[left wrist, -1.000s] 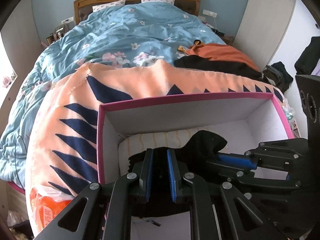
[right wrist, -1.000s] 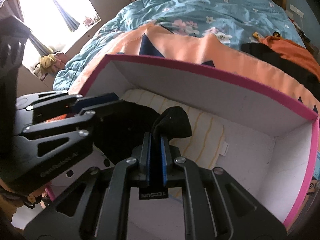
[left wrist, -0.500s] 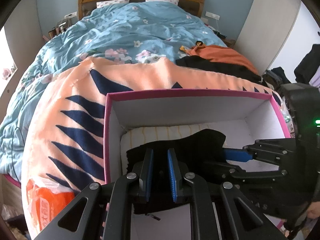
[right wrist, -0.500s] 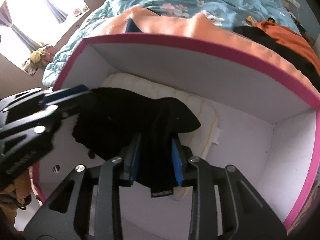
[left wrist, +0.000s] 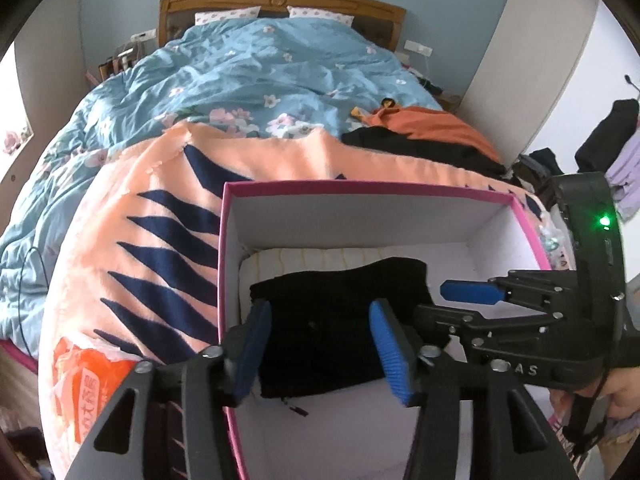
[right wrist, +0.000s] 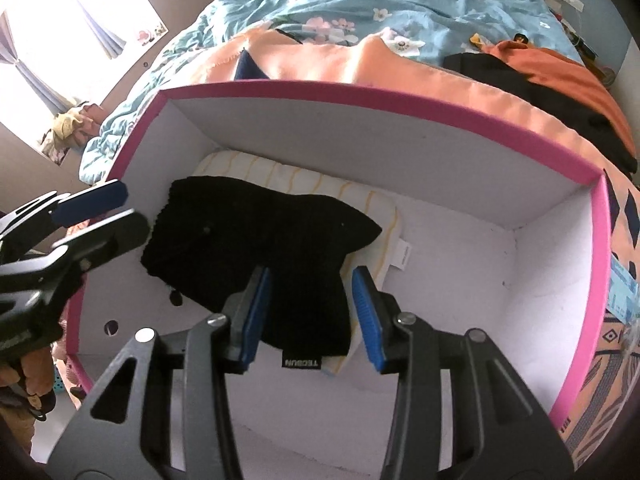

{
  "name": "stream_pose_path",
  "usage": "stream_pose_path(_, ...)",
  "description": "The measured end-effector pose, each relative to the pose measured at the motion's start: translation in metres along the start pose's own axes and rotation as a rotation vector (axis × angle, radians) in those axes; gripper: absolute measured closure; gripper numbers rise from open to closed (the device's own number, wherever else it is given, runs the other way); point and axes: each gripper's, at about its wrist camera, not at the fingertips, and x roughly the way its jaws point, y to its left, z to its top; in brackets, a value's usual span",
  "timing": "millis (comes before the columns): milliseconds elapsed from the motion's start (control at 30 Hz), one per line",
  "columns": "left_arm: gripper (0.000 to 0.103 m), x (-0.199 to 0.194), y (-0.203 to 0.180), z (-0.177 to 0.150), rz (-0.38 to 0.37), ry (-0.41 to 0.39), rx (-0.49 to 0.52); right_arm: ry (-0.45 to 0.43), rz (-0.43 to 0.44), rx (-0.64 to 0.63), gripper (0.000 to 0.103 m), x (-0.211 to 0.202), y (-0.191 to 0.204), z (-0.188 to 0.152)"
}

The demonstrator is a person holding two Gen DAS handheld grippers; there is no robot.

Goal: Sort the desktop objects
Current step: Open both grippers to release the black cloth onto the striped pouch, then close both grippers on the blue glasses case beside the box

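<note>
Pink box (left wrist: 360,188) on the bed (left wrist: 256,76), black garment (right wrist: 256,248) inside.
Left gripper (left wrist: 324,348) and right gripper (right wrist: 312,312) jaws are spread above the garment.

A black knit garment (right wrist: 260,248) is spread over a yellow-striped towel (right wrist: 320,188) inside the pink-rimmed box (right wrist: 400,98), between the parted right gripper (right wrist: 312,316) pads.

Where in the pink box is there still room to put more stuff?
The bare white floor between the striped yellow towel and the pink-rimmed box's right wall is free. The left side is crowded: a black knit garment lies on the towel.
</note>
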Motion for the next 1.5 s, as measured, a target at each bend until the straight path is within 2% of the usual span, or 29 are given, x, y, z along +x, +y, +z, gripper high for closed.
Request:
stream_pose_path(33,0.039,-0.005,-0.001,-0.001,-0.003,-0.01,0.001,-0.006,0.003,0.004,0.059,-0.002,0.0,-0.001)
stream_pose_path(300,0.028,-0.046,0.002,-0.015,-0.025,-0.089,-0.022,-0.083,0.043,0.021,0.059,-0.034,0.004,-0.015)
stream_pose_path(367,0.021,-0.057,0.006,-0.022,-0.025,-0.109,-0.035,-0.109,0.06,0.008,0.058,-0.048,0.009,-0.023)
stream_pose_path(567,0.021,-0.079,0.03,-0.051,0.003,-0.132,-0.104,-0.18,0.125,-0.025,0.055,-0.087,0.025,-0.052)
stream_pose_path(700,0.02,-0.089,0.044,-0.073,0.011,-0.128,-0.154,-0.185,0.177,-0.049,0.053,-0.1,0.043,-0.082)
stream_pose_path(833,0.02,-0.094,0.052,-0.096,0.018,-0.111,-0.177,-0.164,0.239,-0.069,0.053,-0.1,0.065,-0.11)
stream_pose_path(1000,0.02,-0.088,0.051,-0.118,0.002,-0.056,-0.168,-0.077,0.275,-0.074,0.053,-0.077,0.089,-0.136)
stream_pose_path(1233,0.02,-0.073,0.042,-0.144,-0.026,0.022,-0.151,0.033,0.255,-0.035,0.053,-0.039,0.101,-0.147)
stream_pose_path(1500,0.02,-0.053,0.043,-0.161,-0.041,0.092,-0.154,0.077,0.235,0.025,0.053,-0.022,0.097,-0.15)
